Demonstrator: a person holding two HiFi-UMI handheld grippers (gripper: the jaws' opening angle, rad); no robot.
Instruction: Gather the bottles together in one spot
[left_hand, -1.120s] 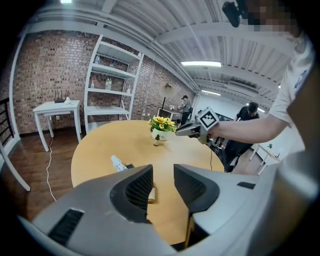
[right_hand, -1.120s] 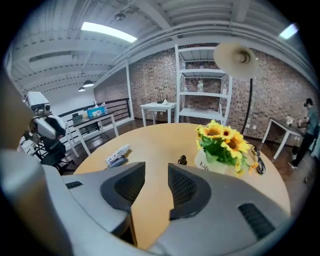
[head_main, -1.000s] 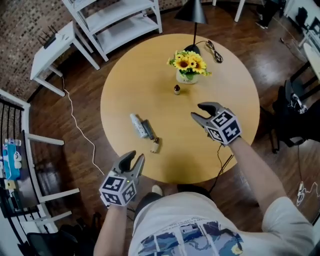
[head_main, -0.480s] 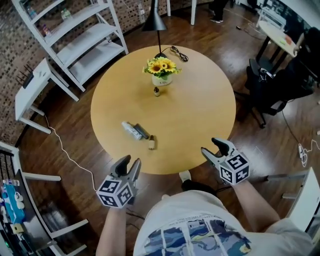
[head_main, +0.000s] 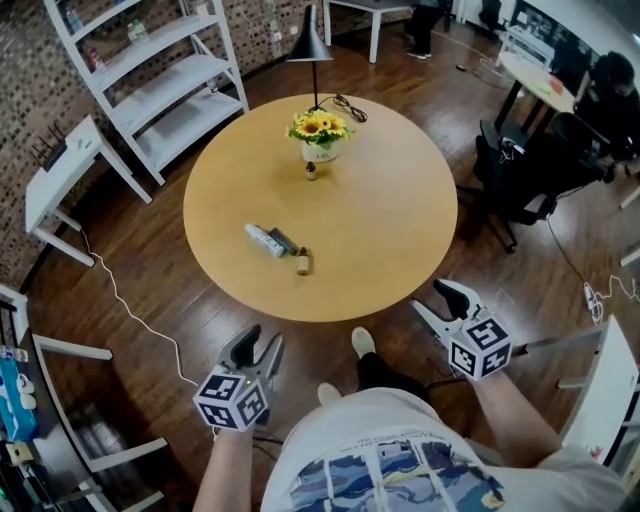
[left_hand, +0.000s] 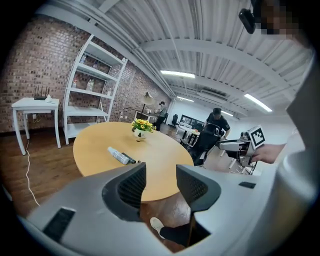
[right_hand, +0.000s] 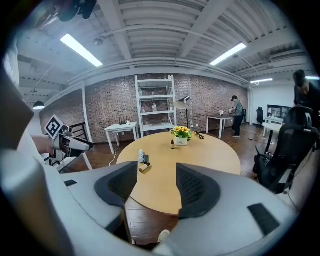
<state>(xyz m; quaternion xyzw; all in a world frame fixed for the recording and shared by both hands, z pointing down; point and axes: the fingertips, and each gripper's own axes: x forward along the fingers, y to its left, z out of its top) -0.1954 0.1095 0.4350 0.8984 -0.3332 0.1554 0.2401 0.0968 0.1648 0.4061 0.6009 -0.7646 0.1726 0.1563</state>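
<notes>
A white vase of yellow sunflowers (head_main: 320, 138) stands on the far part of the round pale wooden table (head_main: 400, 240); a small brown upright bottle (head_main: 312, 171) is just beside it; a white lying bottle (head_main: 262, 239), a slim dark bottle (head_main: 285, 243) and a small tan bottle (head_main: 303, 264) lie close together, well apart from the vase, probably as the gathering spot. The left gripper (head_main: 258, 346) and the right gripper (head_main: 432, 297) hang farther from the vase, over the dark wooden floor (head_main: 150, 280); their jaws have just been opening, released, with nothing between them; white open shelves (head_main: 150, 60) stand behind the vase.
</notes>
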